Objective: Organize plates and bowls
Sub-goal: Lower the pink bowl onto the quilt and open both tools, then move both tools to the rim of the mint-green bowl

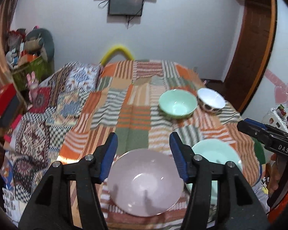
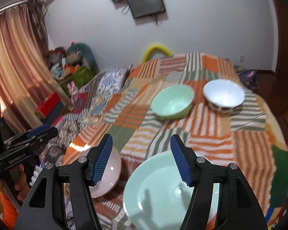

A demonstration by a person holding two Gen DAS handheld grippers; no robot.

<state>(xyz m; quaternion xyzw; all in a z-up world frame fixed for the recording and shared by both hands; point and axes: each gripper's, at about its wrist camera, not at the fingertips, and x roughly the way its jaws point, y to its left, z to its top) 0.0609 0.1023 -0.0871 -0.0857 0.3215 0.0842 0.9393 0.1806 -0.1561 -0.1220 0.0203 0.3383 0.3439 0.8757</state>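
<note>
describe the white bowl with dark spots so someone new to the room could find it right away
Start from the patchwork striped blanket covering the bed. At its far side two bowls sit side by side: a pale green bowl and, to its right, the white bowl with dark spots on its outside. It is the only dish with a white inside and a patterned outer wall; the others are plain pastel.

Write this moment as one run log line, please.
left hand-held gripper: open, empty | right hand-held gripper: open, empty | pink plate, mint plate: on blanket

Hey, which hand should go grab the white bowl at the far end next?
Probably the right. The white bowl sits far right, beyond the mint plate under the right gripper, whose fingers stand open and empty. The left gripper hangs over the pink plate, farther away.
</note>
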